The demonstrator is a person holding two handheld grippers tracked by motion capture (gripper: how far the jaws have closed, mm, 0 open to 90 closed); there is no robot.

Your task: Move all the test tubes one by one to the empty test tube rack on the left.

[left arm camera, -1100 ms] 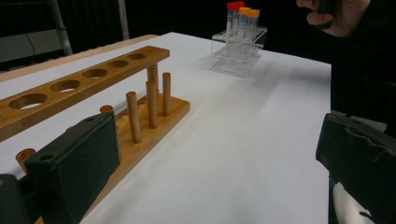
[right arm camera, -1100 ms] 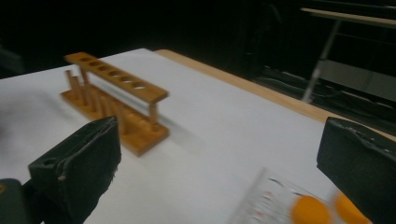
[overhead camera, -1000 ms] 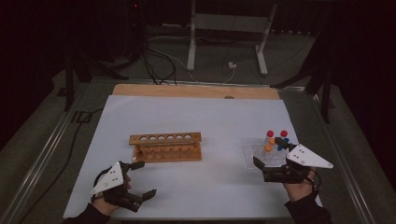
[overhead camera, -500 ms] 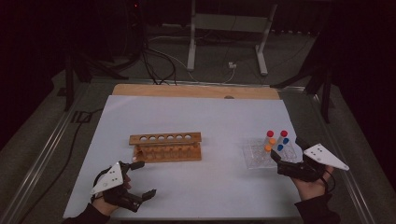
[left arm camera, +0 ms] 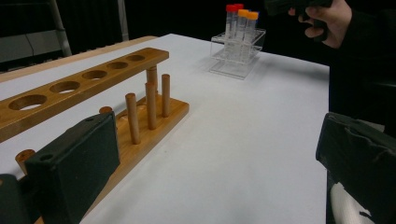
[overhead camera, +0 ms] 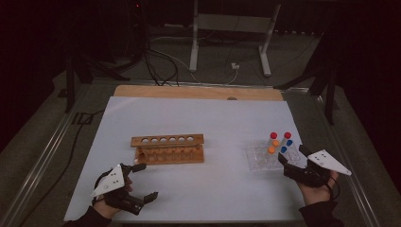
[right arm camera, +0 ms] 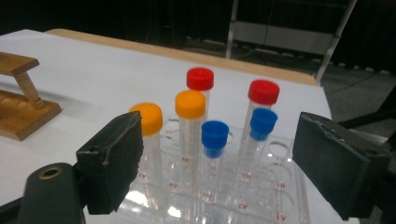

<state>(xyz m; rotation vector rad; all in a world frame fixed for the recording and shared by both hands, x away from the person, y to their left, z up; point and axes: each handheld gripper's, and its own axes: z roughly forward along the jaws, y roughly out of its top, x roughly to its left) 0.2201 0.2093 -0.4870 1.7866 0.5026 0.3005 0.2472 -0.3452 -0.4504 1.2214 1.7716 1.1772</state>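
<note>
A clear plastic rack (overhead camera: 259, 161) at the right of the white table holds upright tubes with red (right arm camera: 200, 78), orange (right arm camera: 190, 103) and blue caps (right arm camera: 263, 120), two of each colour. My right gripper (overhead camera: 293, 156) sits at the rack's near right corner and points at the tubes. Its jaws (right arm camera: 219, 140) have just been closing but stand apart, and the pads touch no tube. An empty wooden tube rack (overhead camera: 168, 148) stands mid-table. My left gripper (overhead camera: 144, 182) rests open near the front left, its jaws (left arm camera: 219, 154) wide beside the wooden rack (left arm camera: 84, 84).
A white sheet (overhead camera: 198, 118) covers the table and a wooden strip (overhead camera: 198, 92) runs along its far edge. Cables and metal stand legs (overhead camera: 194, 42) lie on the floor beyond. Bare sheet lies between the two racks.
The right hand has shifted rightward and a little lower beside the clear rack, and its jaws look narrower. The left hand has stayed put.
</note>
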